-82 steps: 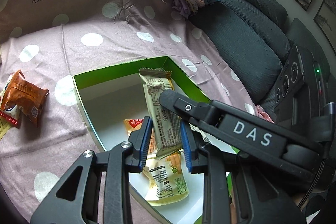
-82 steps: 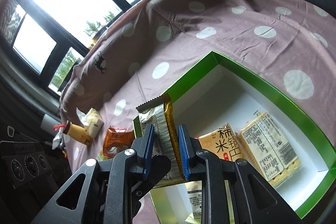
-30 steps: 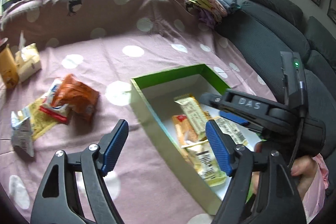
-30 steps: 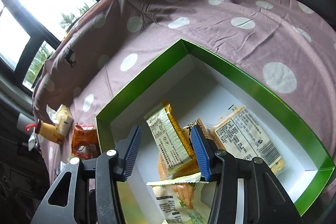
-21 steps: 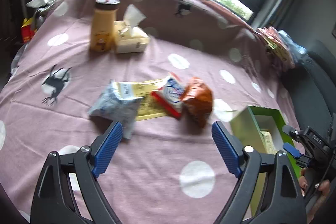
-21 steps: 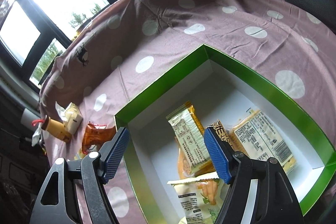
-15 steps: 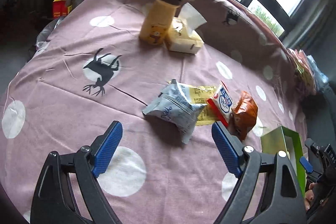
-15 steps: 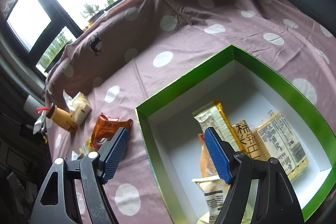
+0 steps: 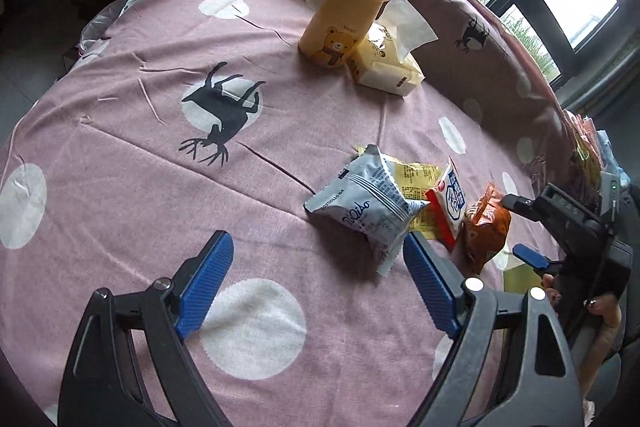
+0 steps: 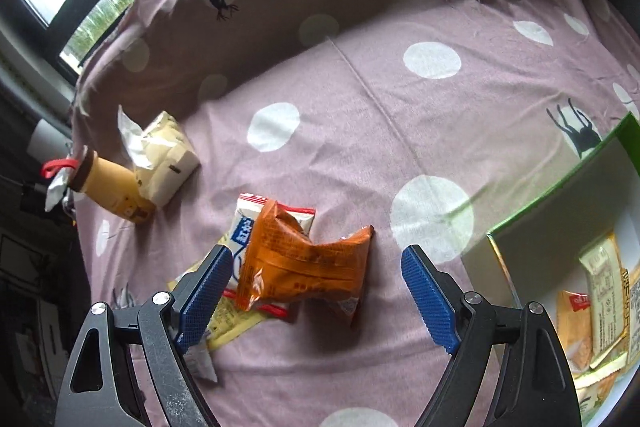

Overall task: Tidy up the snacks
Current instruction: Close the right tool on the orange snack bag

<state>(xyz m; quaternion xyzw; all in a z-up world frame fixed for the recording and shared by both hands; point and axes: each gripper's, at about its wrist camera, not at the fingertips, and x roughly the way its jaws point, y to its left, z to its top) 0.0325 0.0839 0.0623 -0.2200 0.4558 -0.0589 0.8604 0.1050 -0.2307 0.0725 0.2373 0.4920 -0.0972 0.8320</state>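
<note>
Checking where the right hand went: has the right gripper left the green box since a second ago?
Yes. The right gripper has swung off the green box, now at the view's right edge, to above the orange packet, jaws open.

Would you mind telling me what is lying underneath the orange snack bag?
The orange snack bag lies partly on a white packet with red edges, which overlaps a flat yellow packet. Anything else beneath it is covered.

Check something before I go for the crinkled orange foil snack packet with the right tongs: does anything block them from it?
Nothing visible does. The right tongs hang open right over the crinkled orange foil snack packet, which lies on top of the pile, overlapping the red-and-white packet, with only bare dotted pink cloth around.
</note>
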